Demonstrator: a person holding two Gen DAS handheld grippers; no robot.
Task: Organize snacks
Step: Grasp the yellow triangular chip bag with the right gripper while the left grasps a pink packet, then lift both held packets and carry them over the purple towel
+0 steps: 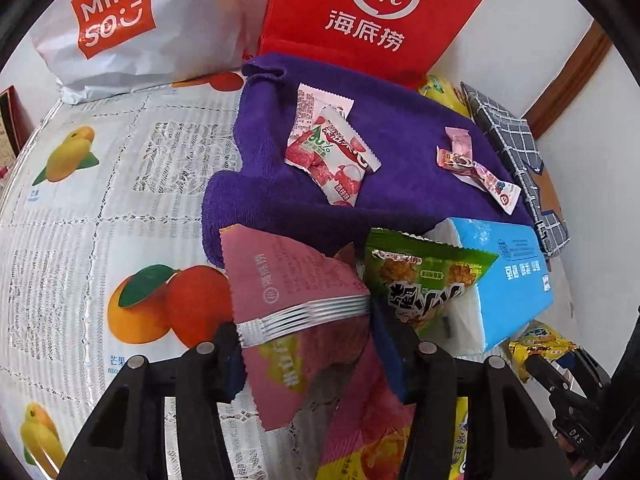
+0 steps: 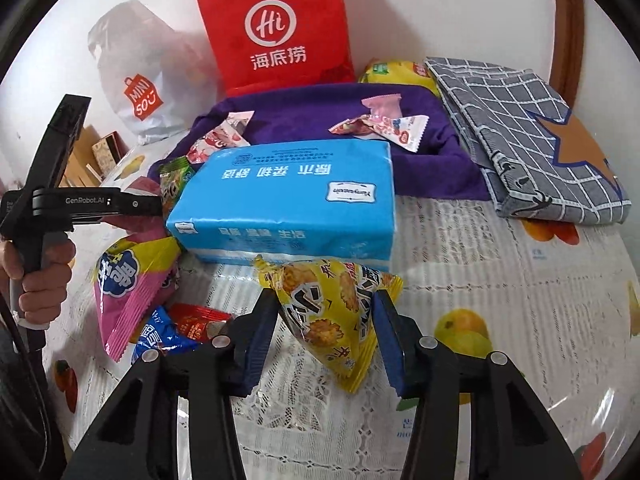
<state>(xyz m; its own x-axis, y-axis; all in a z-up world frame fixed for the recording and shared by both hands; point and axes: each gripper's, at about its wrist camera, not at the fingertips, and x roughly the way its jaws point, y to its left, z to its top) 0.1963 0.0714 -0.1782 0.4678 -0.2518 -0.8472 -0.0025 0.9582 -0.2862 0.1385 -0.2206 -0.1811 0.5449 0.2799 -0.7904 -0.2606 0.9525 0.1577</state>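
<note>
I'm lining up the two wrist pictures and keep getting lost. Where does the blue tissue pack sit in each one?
Left wrist view: blue tissue pack at right of centre, behind the green snack packet.
Right wrist view: blue tissue pack in the centre, lying on the table just beyond the yellow snack packet.
Shared landmark: the red paper bag, upright at the back in both.

Tablecloth (image 1: 80,240): white lace overlay with printed orange and yellow fruit. Towel (image 1: 400,132): solid purple. Paper bag (image 1: 372,12): red with white logo. Plastic bag (image 1: 132,32): white with orange-red emblem. Tissue pack (image 2: 288,204): light blue with white lettering. Folded cloth (image 2: 520,128): grey with white grid. Snack packet (image 2: 336,312): yellow with black characters. Snack pouch (image 1: 296,312): pink with a silver seam.
</note>
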